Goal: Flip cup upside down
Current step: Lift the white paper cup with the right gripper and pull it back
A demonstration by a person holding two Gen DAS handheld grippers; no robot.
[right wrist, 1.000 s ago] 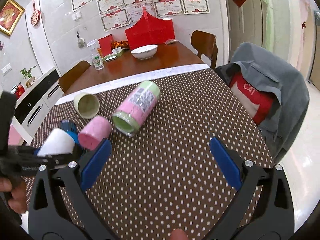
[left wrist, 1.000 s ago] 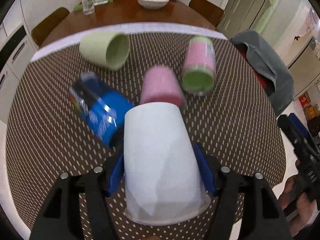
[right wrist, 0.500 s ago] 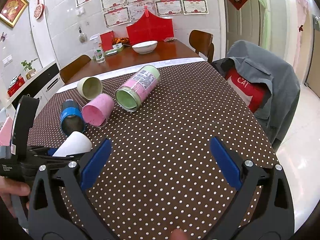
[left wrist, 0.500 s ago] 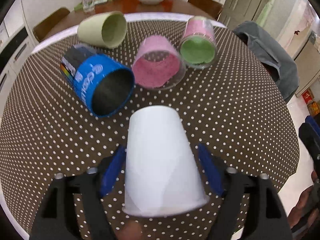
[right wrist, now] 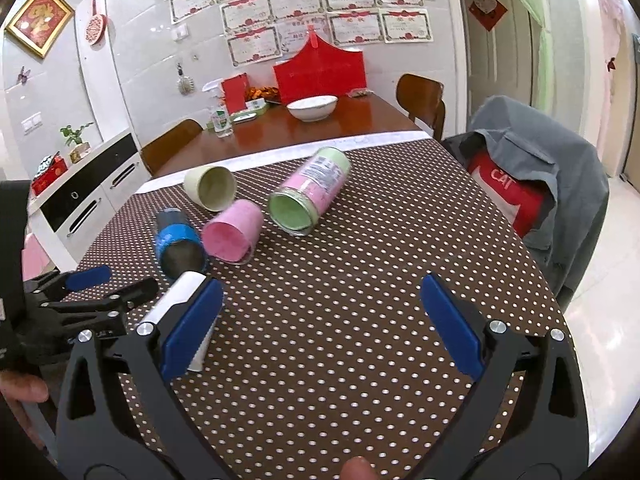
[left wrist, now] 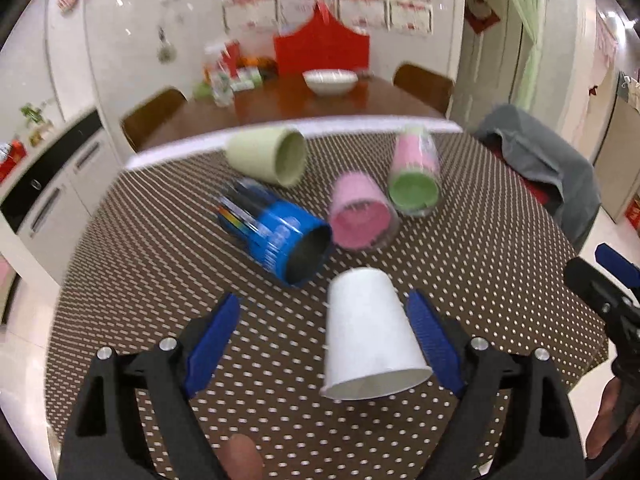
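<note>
A white paper cup stands upside down on the dotted brown tablecloth, mouth down and a little tilted. My left gripper is open around it; the right pad is close beside the cup and the left pad stands well clear. In the right wrist view the cup is partly hidden behind my right gripper's left finger. My right gripper is open and empty over the tablecloth. The left gripper shows there at the left edge.
Several cups lie on their sides behind the white one: a blue can, a pink cup, a pink-and-green jar, a pale green cup. A chair with a grey jacket stands at the right. A white bowl sits on the far wooden table.
My left gripper has opened and let go of the white cup, which now rests mouth down on the cloth. The left gripper has pulled back and tilted up. My right gripper stays open.
</note>
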